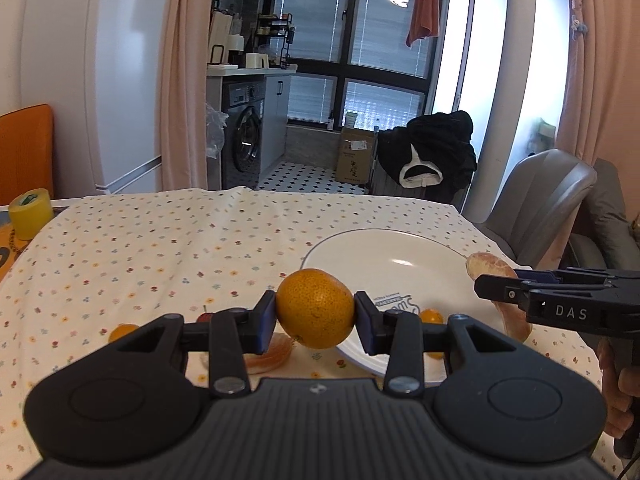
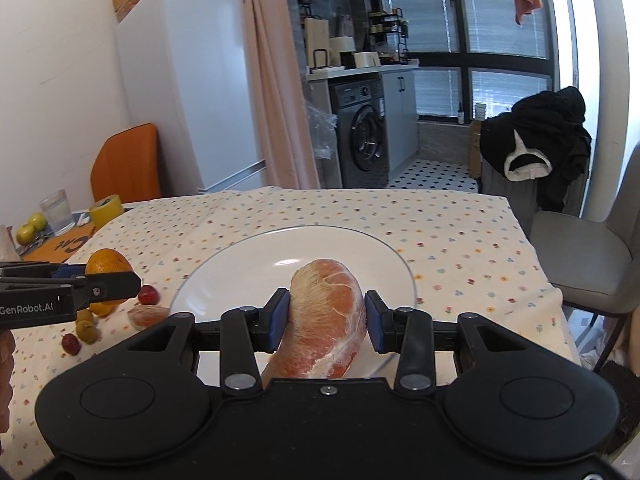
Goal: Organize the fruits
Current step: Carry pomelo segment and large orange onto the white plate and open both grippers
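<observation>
My left gripper (image 1: 315, 316) is shut on an orange (image 1: 314, 307), held above the tablecloth just left of the white plate (image 1: 400, 248). My right gripper (image 2: 326, 318) is shut on a peeled pink grapefruit segment (image 2: 324, 324), held over the near rim of the white plate (image 2: 248, 264). From the left wrist view that segment (image 1: 490, 266) and the right gripper (image 1: 494, 290) show at the right. From the right wrist view the orange (image 2: 107, 262) and the left gripper (image 2: 120, 280) show at the left. Another peeled segment (image 2: 146, 315), small red fruits (image 2: 148, 294) and greenish fruits (image 2: 88, 330) lie left of the plate.
A floral tablecloth (image 1: 160, 248) covers the table. A yellow tape roll (image 1: 31, 212), a glass of water (image 2: 58, 210) and two green apples (image 2: 30, 228) stand at the far left. A grey chair (image 2: 592, 256) sits at the table's right side.
</observation>
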Motion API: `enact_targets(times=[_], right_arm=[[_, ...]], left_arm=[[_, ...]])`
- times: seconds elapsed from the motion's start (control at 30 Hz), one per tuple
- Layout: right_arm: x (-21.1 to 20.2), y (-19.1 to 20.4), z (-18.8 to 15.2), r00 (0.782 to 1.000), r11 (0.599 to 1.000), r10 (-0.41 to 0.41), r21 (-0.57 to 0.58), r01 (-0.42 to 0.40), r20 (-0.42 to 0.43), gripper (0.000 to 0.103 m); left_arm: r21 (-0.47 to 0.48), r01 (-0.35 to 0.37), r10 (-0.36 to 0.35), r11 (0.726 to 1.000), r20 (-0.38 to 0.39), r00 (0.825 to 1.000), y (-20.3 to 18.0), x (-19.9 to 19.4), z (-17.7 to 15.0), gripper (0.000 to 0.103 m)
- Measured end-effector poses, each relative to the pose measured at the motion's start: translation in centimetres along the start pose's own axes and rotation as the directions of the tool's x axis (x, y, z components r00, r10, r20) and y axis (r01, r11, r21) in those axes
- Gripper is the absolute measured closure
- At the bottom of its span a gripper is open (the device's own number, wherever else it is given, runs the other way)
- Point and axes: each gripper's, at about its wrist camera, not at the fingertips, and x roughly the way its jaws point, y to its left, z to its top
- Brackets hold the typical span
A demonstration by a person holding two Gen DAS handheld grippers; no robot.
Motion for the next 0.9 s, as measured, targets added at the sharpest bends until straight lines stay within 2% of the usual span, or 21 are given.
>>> enact_targets(times=[0.6,0.67,0.8,0.9], right_arm=[[2.3,-1.2,0.2,0.999,0.998,-0.038,0.041,0.037,0.011,0.064],[2.6,-1.5,0.1,0.999,0.997,-0.051,0.057,0.050,0.005,0.059],[2.2,-1.6,0.0,0.999,0.998,-0.036,0.061,0.035,0.017,0.059],[1.5,-1.5,-0.1,0.999,0.998,-0.032,0.047,0.031,0.019,0.053]], left_arm=[[0.029,0.033,-0.032,0.999,-0.040,0.999,-1.7,3.0,0.1,0.063],[0.030,0.036,-0.035,0.999,-0.043,0.998,-1.9,3.2,0.0,0.063],[0.030,0.043,-0.041,0.999,-0.051,0.998,-2.1,3.7,-0.1,0.063],[0.029,0.046,-0.045,0.998,-0.058,0.997,-2.2,4.0,-0.1,0.063]])
